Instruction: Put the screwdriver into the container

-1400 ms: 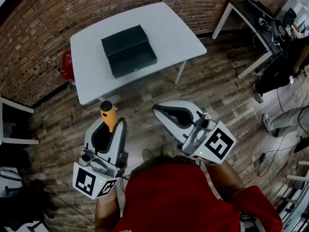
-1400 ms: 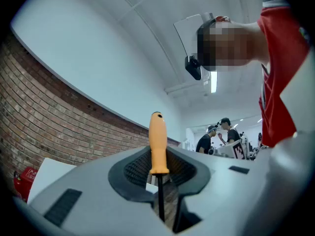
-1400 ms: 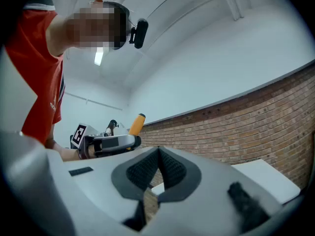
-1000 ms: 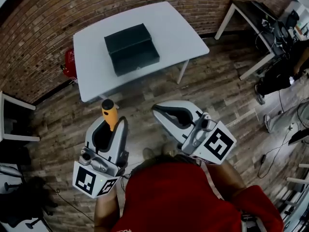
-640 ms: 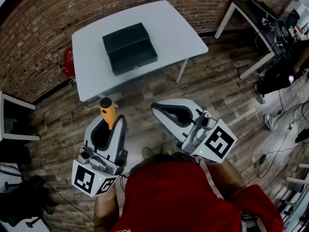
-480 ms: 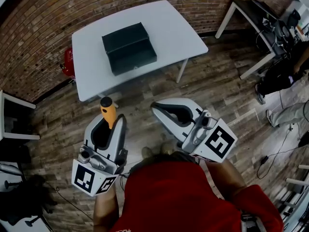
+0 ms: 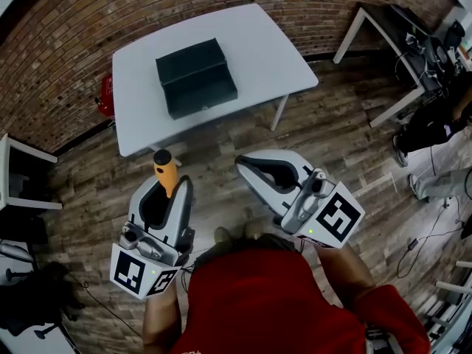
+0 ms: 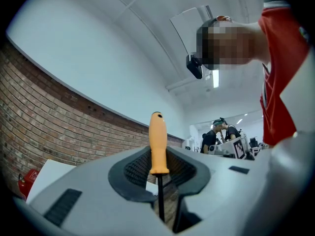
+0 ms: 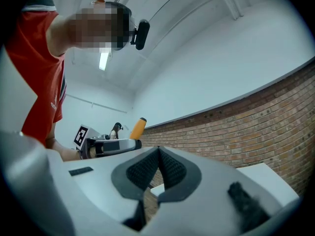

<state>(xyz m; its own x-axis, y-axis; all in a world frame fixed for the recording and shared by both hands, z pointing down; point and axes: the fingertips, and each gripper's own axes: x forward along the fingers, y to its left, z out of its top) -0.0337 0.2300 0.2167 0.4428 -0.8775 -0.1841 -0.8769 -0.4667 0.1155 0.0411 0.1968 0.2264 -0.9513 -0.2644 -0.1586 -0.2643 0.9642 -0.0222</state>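
- Screwdriver (image 7: 165, 169) first: it has an orange handle and a thin dark shaft. It is held in our left gripper (image 7: 161, 196), out over the wooden floor (image 7: 332, 131) and not yet at the table.
- In the left gripper view the jaws are clenched on the shaft just below the handle. The handle stands clear of the ribbed pads and points to 12 o'clock.
- We judge it light and stiff, and nothing about it looks fragile. The handle looks smooth and round, so it could slip or roll if set down loosely.
- The thin shaft gives the pads little to bite on, and the heavier handle end sits beyond the grip. We expect it may pivot if we swing it fast.
- A hold at the lower end of the handle would likely be steadier. With the present hold, a slow carry with the handle up seems wise.
- Our right gripper (image 7: 254, 172), at 3 o'clock of the left one, has its pads pressed together on nothing.
- The black container (image 7: 196, 77) lies at 12 o'clock of the left gripper, well apart from it, on the white table (image 7: 273, 46). It looks open-topped, though we cannot be sure.
- Beyond the table at 12 o'clock runs a brick wall (image 7: 88, 21).
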